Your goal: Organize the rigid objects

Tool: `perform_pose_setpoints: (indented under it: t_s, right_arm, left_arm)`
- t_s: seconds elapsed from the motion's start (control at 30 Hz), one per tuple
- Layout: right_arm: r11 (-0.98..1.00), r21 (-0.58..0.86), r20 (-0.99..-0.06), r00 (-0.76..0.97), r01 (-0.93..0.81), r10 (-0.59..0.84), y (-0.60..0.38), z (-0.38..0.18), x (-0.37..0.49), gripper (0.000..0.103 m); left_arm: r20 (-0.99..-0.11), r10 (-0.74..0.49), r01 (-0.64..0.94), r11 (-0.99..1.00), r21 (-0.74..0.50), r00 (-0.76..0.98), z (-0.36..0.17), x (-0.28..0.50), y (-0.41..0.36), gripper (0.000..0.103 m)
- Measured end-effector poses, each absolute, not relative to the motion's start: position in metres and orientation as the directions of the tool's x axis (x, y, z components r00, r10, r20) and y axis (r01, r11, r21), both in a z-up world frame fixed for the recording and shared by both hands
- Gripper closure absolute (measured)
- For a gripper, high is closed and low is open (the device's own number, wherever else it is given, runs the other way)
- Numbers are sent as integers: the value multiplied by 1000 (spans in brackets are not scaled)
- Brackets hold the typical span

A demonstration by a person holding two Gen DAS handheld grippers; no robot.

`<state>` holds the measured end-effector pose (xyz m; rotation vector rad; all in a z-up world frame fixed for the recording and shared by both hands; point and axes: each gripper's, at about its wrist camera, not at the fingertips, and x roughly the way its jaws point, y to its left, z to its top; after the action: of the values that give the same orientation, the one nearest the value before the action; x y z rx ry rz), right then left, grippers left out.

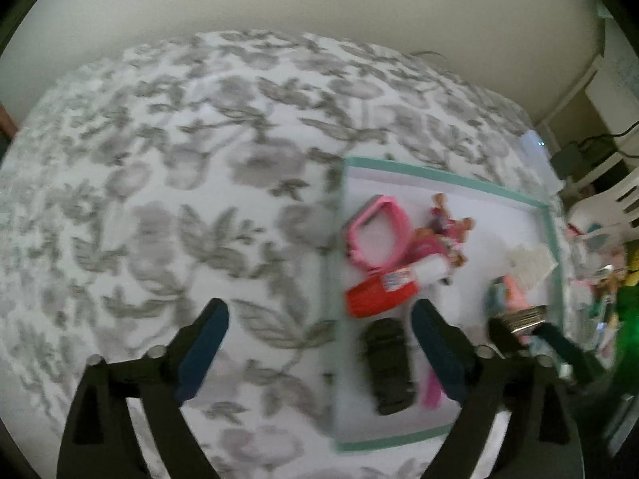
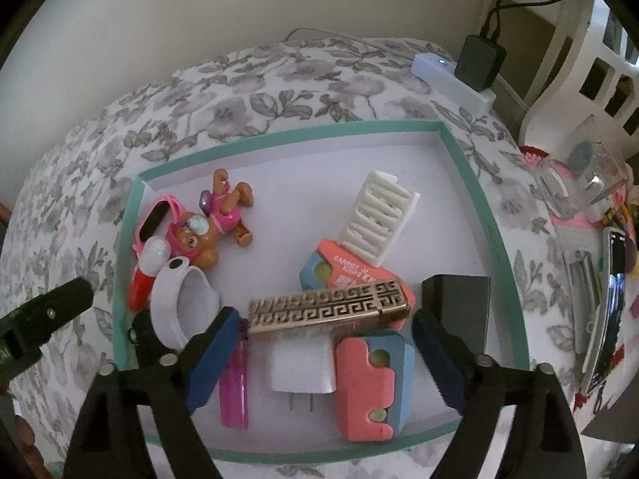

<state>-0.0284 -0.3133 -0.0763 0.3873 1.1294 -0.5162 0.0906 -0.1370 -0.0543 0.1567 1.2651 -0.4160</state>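
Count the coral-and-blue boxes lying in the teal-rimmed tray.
2. One coral-and-blue box lies at the tray's near edge beside the white charger plug; the other lies mid-tray, partly under the gold bar. More may be hidden.

Premises: a home, most likely a bedroom. The work surface ahead of both tongs is a soft, rounded bed cover (image 1: 167, 183) printed with grey flowers and leaves, set against a plain cream wall (image 2: 207, 12). Beyond the right tongs, at the far right corner, a white power strip (image 2: 453, 80) carries a black adapter (image 2: 479, 60) with cables running up the wall. Right of it stands white slatted furniture (image 2: 599, 68). A teal-rimmed box lid (image 2: 485, 207) below the right tongs holds a toy dog figure (image 2: 211, 219) and other small household items. Domestic clutter lies to the right of the lid.
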Motion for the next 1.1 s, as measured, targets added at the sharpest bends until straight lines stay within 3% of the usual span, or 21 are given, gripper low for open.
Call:
perform_pose_setpoints:
  t_s: [0.23,0.37,1.1]
  right_arm:
    - [823,46,-919,347,566,-188,-305,-72,-37,7]
    - [829,49,-917,355,557,-184,-296,-70,-42,0]
    - [838,69,-908,383,541,-172,-261,-54,-73,0]
  left_arm:
    - [-948,-139,362,932,-26,287,-63,85,-112,8]
    - [-947,-137,366,930,-23,289,-66,79,-106,8]
    - [-939,-119,387,922,16,323,-51,44,-82,8]
